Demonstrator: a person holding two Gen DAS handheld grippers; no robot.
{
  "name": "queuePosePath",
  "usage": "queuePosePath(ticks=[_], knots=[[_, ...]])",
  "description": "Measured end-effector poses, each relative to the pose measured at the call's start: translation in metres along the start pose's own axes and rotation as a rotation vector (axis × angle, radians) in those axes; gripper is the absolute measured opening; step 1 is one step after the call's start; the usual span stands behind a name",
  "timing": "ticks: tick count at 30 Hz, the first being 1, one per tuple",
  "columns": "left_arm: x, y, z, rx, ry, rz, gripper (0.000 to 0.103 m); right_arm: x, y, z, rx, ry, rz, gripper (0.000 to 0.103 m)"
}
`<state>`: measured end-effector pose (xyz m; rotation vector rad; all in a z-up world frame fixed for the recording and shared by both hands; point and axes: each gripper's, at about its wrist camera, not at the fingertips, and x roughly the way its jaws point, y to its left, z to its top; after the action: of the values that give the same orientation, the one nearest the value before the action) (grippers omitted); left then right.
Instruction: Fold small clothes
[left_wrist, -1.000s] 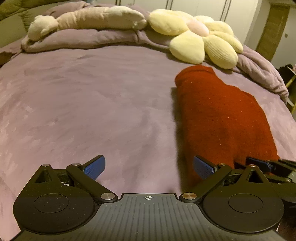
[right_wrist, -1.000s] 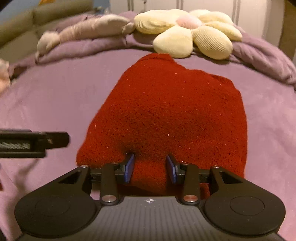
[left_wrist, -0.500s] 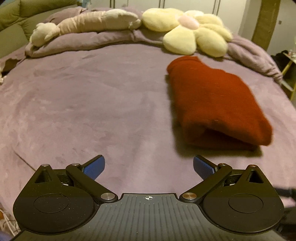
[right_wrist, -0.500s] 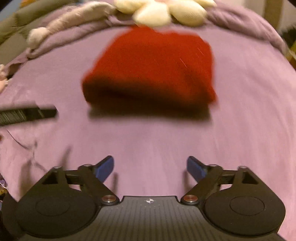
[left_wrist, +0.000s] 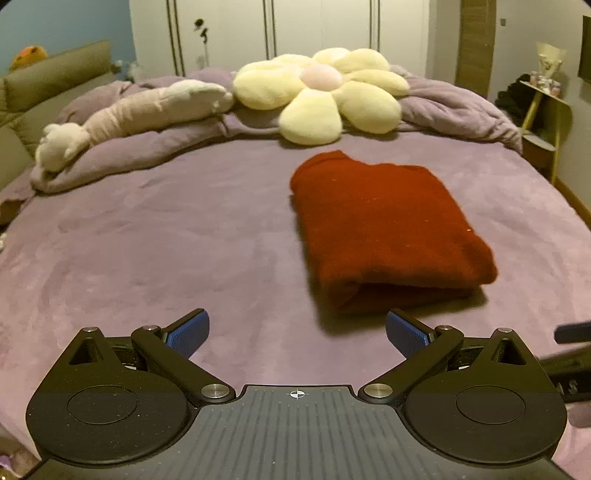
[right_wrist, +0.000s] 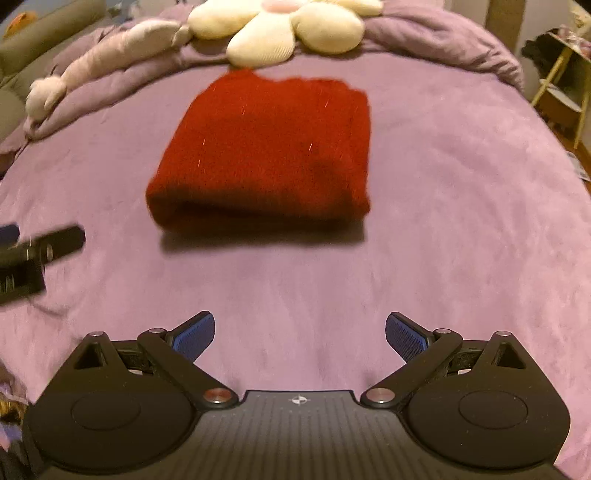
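- Purple bedspread (left_wrist: 147, 240) is lying under everything, w/ flower cushion (left_wrist: 321, 96) sitting at the far end.
- Red knit garment (right_wrist: 269, 147) is resting mid-bed as a squared bundle, rolled edge facing the cams; fold looks finished.
- Left gripper (left_wrist: 295, 334) & right gripper (right_wrist: 300, 334) are hovering near it, both spread wide, gripping nothing, not touching cloth.
- Next prob. calls for fetching another item; none is showing.

The red sweater (left_wrist: 384, 221) looks fuzzy and knitted; the purple bedspread (left_wrist: 147, 236) is soft matt plush; the flower cushion (left_wrist: 321, 96) is ribbed.
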<state>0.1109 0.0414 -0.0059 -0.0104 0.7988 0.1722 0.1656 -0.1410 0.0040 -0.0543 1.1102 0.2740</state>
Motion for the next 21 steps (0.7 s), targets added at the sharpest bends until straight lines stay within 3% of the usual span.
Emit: queuePosePath(ticks=[8,21], knots=[[0.017,-0.009,0.014,0.027,0.064,0.066,0.103,-0.001,0.01,0.019,-0.011,-0.004,-0.066,0.099],[0.025,-0.009,0.019,0.027,0.117,0.051,0.103,0.0,0.01,0.027,0.021,-0.007,-0.07,0.099]])
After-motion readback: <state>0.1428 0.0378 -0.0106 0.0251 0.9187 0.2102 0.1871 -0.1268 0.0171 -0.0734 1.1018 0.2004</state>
